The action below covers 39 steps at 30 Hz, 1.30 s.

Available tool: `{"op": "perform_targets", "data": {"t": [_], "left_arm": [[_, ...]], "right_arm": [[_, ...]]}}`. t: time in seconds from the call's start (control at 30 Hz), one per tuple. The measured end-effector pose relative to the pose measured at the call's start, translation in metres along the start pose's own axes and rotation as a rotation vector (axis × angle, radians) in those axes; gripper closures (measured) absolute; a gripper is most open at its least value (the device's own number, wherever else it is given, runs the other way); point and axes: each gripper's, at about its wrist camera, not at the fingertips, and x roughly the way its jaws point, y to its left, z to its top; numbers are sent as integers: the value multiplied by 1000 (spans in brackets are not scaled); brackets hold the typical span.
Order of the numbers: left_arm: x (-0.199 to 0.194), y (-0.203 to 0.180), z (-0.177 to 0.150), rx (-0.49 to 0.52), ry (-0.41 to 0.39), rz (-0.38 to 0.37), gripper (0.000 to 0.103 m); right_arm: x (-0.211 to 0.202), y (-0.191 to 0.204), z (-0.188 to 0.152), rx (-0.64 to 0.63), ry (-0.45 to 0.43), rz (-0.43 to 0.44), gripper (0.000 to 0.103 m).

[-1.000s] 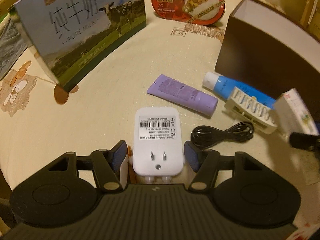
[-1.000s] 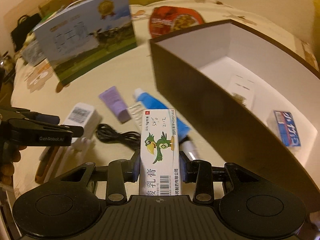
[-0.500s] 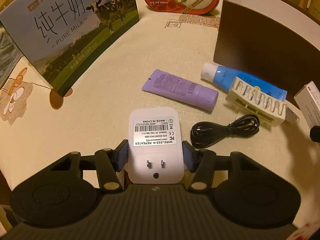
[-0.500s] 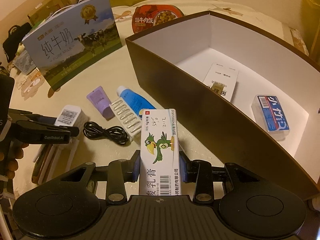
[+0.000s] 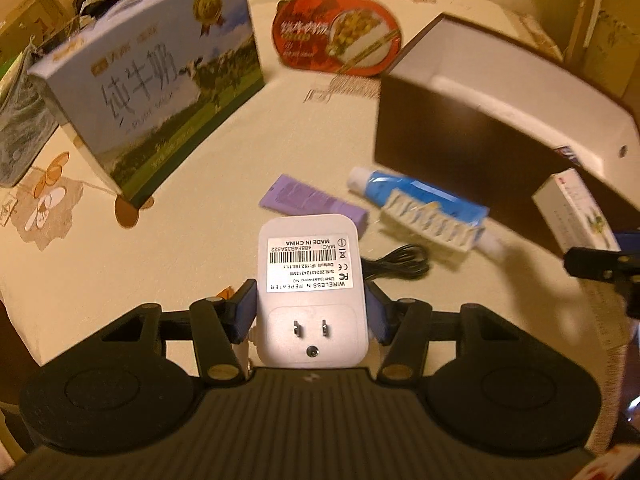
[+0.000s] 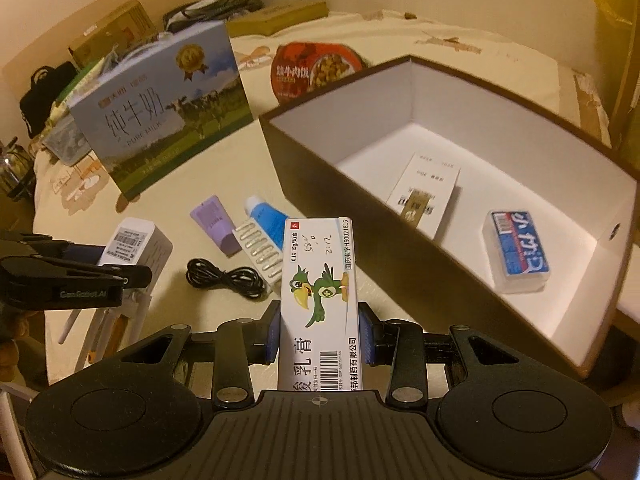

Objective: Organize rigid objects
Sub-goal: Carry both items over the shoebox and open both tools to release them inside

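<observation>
Between the blue pads of the left gripper [image 5: 311, 312] sits the white wireless repeater [image 5: 310, 284], clamped by its sides with the plug prongs facing the camera; to do this carry well, keep it level and bring it over the near wall of the brown box [image 5: 460, 148] before letting go. Against the earlier left-wrist frame, the repeater now hangs clear of the tablecloth [image 5: 192, 232], and the black cable [image 5: 394, 265] and purple tube [image 5: 308, 202] lie farther below. Over on the right wrist view, the right gripper [image 6: 319, 334] grips the parrot-printed ointment carton [image 6: 320, 300] narrowly; it should clear the rim of the box and land on bare floor beside the blue-labelled packet [image 6: 516, 254]. Since the earlier frame, more of the box's white interior has come into view.
</observation>
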Motion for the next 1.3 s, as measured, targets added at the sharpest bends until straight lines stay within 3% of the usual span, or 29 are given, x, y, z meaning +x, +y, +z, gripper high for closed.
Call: {"op": "perform_targets", "data": {"t": [0.33, 0.67, 0.87, 1.3], "left_arm": [[-40, -47, 40, 66, -55, -68, 51], [-47, -121, 105, 153, -125, -167, 51], [-33, -166, 146, 173, -139, -233, 51], [34, -234, 192, 234, -100, -254, 51]], "right_arm": [[-39, -24, 13, 44, -40, -35, 68], [-58, -82, 43, 167, -89, -120, 68], [-56, -125, 61, 239, -110, -167, 68], [-19, -176, 80, 309, -71, -242, 68]]}}
